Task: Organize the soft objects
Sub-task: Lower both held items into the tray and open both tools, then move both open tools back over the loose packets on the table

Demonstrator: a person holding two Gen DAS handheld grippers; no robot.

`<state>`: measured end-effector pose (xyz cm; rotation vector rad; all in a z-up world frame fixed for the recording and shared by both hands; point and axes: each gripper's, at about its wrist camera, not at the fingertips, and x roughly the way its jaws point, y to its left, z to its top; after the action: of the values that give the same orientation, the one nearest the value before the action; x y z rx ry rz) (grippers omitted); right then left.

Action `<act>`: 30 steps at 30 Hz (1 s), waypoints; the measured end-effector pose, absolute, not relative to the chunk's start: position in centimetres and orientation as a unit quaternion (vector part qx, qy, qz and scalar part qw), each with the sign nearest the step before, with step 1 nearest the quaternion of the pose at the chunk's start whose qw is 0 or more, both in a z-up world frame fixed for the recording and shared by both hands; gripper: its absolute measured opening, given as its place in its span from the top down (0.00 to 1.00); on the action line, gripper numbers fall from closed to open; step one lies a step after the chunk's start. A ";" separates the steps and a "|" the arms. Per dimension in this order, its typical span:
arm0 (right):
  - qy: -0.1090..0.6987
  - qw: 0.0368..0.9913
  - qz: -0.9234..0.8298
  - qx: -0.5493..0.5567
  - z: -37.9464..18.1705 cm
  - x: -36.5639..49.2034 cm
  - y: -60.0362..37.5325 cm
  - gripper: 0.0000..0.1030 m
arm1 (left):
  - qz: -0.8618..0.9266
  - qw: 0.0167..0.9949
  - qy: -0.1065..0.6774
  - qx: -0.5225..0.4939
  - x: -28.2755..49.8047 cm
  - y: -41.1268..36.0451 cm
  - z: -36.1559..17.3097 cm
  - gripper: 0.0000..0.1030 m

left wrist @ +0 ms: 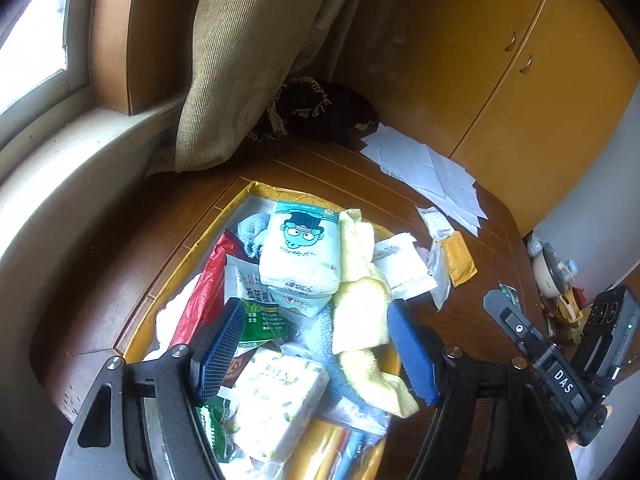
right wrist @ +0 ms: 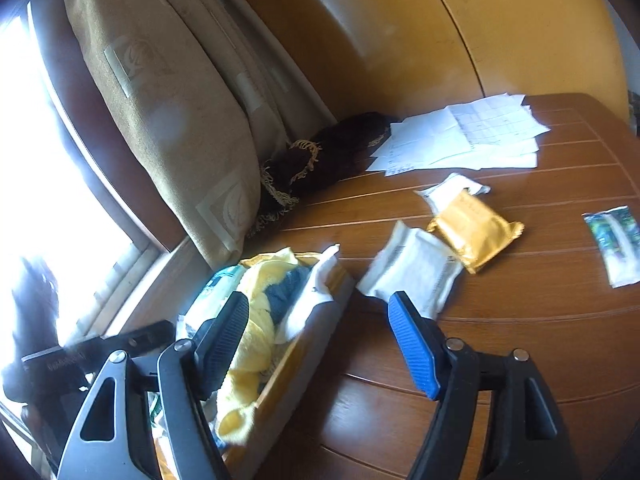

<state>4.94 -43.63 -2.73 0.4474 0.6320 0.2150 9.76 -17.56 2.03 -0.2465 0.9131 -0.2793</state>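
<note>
Left wrist view: the left hand-held gripper (left wrist: 316, 344) is hanging over a yellow-rimmed box (left wrist: 188, 256) on the brown wooden worktop (left wrist: 168, 216), its 2 blue-padded jaws standing wide with nothing clamped between them. The box is holding a heap of soft things: a white tissue pack with a teal cartoon face (left wrist: 300, 248) at 12 o'clock, a yellow towel (left wrist: 360, 312) draping down the 3 o'clock side, a blue cloth (left wrist: 324, 344) lying under it, a red pouch (left wrist: 208, 292) at 9 o'clock, a green-and-white packet (left wrist: 260, 304) beside that, and a lemon-print tissue pack (left wrist: 280, 396) at 6 o'clock. At 4 o'clock the right hand-held gripper (left wrist: 560, 364) is showing as a black body.

Right wrist view: the right hand-held gripper (right wrist: 320, 340) is also standing wide and gripping nothing, its left pad sitting over the yellow towel (right wrist: 248, 344) and its right pad over bare worktop (right wrist: 520, 320). Outside the box, toward 1 o'clock, a white pouch (right wrist: 412, 272) is lying just beside a gold pouch (right wrist: 476, 232), with loose white papers (right wrist: 472, 136) beyond them and a printed sachet (right wrist: 616, 244) well apart at 3 o'clock. A beige curtain (right wrist: 168, 112) is hanging at 11 o'clock.
</note>
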 end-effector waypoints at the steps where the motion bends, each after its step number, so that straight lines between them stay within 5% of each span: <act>1: 0.308 0.922 0.100 0.213 -2.6 4.6 -44.1 0.30 | -0.138 0.883 0.432 -0.119 9.3 -17.8 2.4 0.26; 30: 0.321 0.896 0.017 0.305 -6.3 3.7 -54.4 0.30 | -0.212 0.874 0.437 -0.031 4.9 -30.5 2.0 0.26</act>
<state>3.68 -54.40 -6.27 0.6325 0.6648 0.0348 4.95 -30.48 1.97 -0.0645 0.9133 -0.4421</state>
